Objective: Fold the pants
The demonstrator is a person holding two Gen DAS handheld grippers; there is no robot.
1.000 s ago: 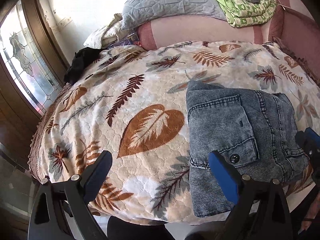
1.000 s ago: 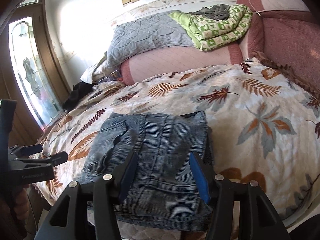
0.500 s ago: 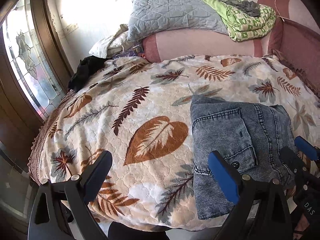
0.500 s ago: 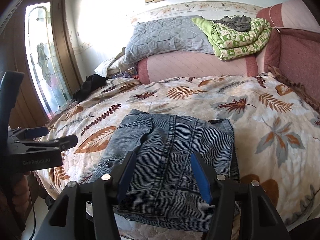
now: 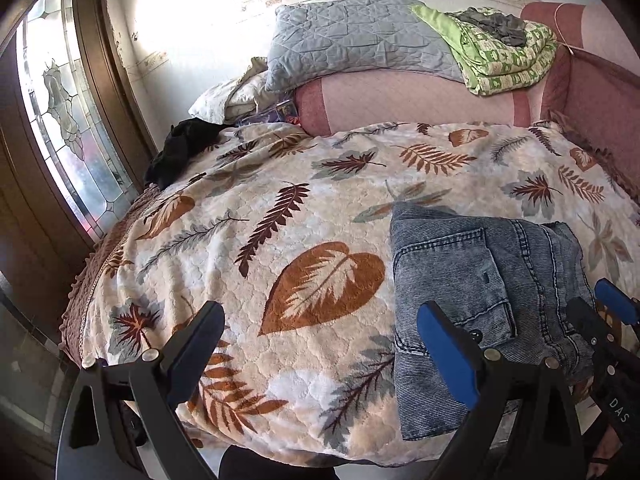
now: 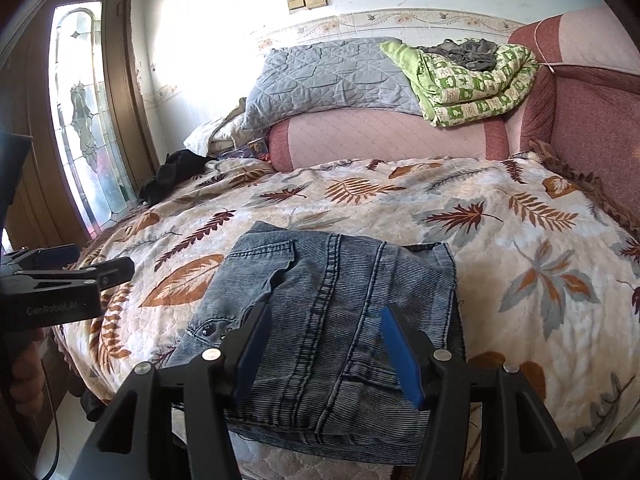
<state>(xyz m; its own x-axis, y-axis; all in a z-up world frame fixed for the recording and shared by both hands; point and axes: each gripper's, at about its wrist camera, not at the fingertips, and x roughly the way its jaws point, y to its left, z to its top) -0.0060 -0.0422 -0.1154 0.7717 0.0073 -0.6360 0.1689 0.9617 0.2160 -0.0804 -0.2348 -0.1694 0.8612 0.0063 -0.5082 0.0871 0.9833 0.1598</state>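
The left tongs (image 6: 80, 270), seen from the right wrist view, carry pale lettering on their black body reading "GenRobot.AI". From the left wrist view, the right tongs (image 5: 600, 312) show the letters "DAS" on their black body, the rest cut off.

A leaf-patterned blanket (image 5: 280, 240) is spread over the bed. Behind it, a grey quilted pillow (image 6: 328, 76) and a green folded quilt (image 6: 476, 84) are stacked on a pink bolster (image 5: 400, 100) — a black garment (image 5: 180, 152) is heaped near the glass door (image 6: 84, 120).
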